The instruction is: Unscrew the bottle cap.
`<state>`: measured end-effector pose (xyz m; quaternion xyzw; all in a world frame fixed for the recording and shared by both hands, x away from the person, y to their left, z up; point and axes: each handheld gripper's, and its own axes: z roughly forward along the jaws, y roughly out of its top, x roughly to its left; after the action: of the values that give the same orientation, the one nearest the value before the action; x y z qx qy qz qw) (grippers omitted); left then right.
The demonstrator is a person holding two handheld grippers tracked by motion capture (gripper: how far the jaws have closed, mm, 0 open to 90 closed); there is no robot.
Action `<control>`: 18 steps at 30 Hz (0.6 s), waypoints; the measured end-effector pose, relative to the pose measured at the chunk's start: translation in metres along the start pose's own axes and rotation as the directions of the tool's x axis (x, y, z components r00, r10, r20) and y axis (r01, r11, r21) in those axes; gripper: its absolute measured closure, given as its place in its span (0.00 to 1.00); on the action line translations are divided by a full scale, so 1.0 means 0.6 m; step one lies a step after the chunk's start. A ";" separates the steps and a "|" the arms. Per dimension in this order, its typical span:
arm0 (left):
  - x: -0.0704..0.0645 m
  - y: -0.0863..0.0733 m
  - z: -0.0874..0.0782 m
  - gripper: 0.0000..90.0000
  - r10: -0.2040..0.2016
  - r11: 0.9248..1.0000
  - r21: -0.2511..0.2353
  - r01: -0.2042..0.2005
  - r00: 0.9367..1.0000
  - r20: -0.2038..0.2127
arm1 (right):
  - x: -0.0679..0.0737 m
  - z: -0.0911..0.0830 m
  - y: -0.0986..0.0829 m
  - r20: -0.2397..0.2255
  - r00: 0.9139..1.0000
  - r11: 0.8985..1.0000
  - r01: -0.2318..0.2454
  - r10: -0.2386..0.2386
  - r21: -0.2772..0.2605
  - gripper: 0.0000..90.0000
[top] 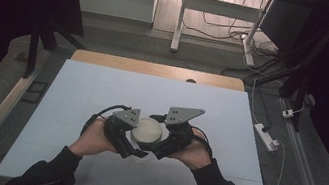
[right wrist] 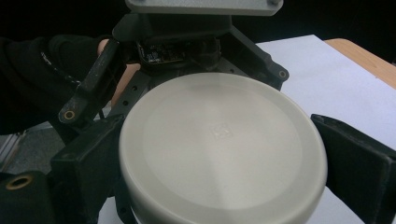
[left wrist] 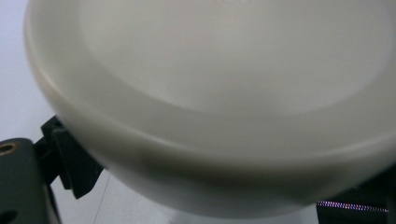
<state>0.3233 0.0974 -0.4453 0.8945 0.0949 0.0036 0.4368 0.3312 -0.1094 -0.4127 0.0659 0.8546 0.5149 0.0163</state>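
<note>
— Lid (top: pixel 147 129) first: where does it sit?
— On a white container near the front middle of the table (top: pixel 73 108), between both grippers.
— What are the jaws doing?
— The right gripper (right wrist: pixel 224 154) pinches the round cream lid from both sides. The left gripper (top: pixel 129 143) sits lower, apparently clamping the body beneath, though I cannot tell for certain.
— Which step is this?
— Probably opening it. Next calls for twisting the lid while the base is held steady.
</note>
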 end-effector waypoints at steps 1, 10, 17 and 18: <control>0.000 0.000 0.000 0.09 0.000 1.000 0.000 0.000 1.000 0.001 | 0.000 0.000 0.000 0.000 1.000 1.000 0.000 0.000 0.001 0.08; 0.000 -0.001 0.000 0.09 0.001 1.000 -0.001 -0.001 1.000 -0.002 | 0.001 -0.003 0.002 0.011 1.000 1.000 -0.007 0.008 -0.023 0.08; 0.001 -0.002 0.004 0.09 0.001 1.000 0.008 -0.001 1.000 -0.013 | 0.002 -0.004 0.004 0.017 1.000 0.999 -0.008 0.008 -0.031 0.08; 0.001 -0.002 0.004 0.09 0.000 1.000 0.007 0.000 1.000 -0.016 | 0.002 -0.005 0.004 0.020 1.000 1.000 -0.006 0.007 -0.029 0.08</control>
<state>0.3242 0.0965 -0.4478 0.8960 0.0986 0.0103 0.4328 0.3298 -0.1105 -0.4091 0.0736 0.8465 0.5268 0.0242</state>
